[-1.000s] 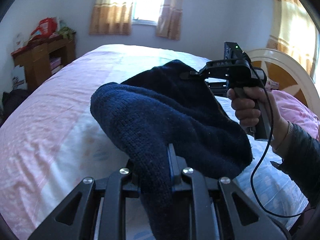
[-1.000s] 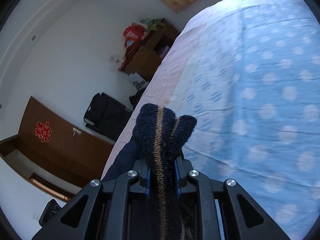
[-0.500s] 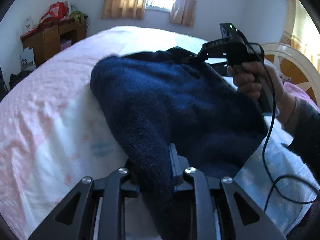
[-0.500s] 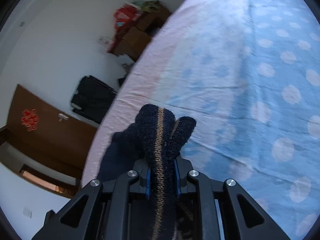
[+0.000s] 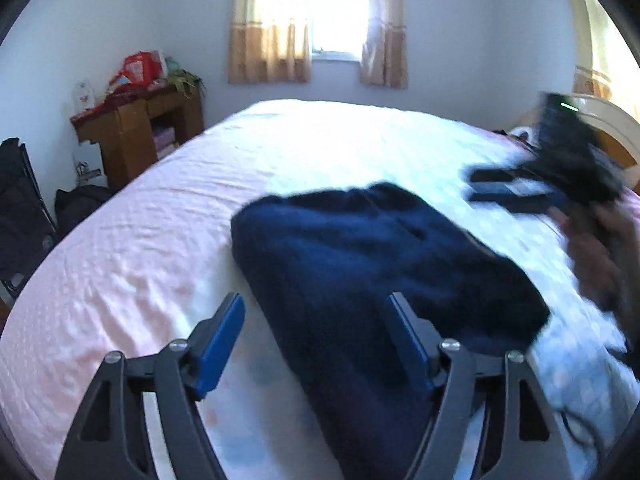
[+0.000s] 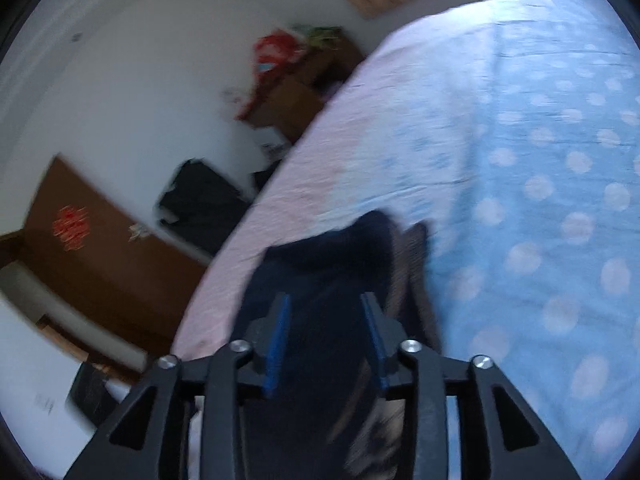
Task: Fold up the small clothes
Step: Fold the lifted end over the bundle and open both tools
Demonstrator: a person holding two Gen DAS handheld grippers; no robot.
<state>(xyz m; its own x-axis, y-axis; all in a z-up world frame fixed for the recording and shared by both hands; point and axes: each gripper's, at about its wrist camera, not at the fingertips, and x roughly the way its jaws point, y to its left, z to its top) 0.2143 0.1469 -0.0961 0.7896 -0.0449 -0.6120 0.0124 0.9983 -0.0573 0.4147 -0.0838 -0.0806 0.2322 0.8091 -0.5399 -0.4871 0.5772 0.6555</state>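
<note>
**Both jaws released, navy knit lying on the bed**

Your left gripper [image 5: 316,320] has just been opening: its blue pads [image 5: 218,344] stand wide apart, and the navy knit garment [image 5: 372,264] lies between and under them without either pad pressing on it. Your right gripper [image 6: 325,320] has also just been opening; its jaws stand parted with the same dark knit [image 6: 320,280] below them, released, a tan stripe showing along the fabric's edge at 3 o'clock of the pads.

From the left wrist, the garment lies folded in a heap at the centre of the bed [image 5: 160,240]. Your right hand [image 5: 600,256], blurred, holds its gripper at 2 o'clock, clear of the cloth.

The sheet is pink toward 9 o'clock and pale blue with white dots toward 3 o'clock. At 12 o'clock a bright window [image 5: 340,12] sits between tan curtains. At 10 o'clock stands a wooden side table [image 5: 132,136] with red packaging on top. From the right wrist, a brown cabinet [image 6: 92,248] at 9 o'clock carries a red emblem, too blurred to read.
</note>
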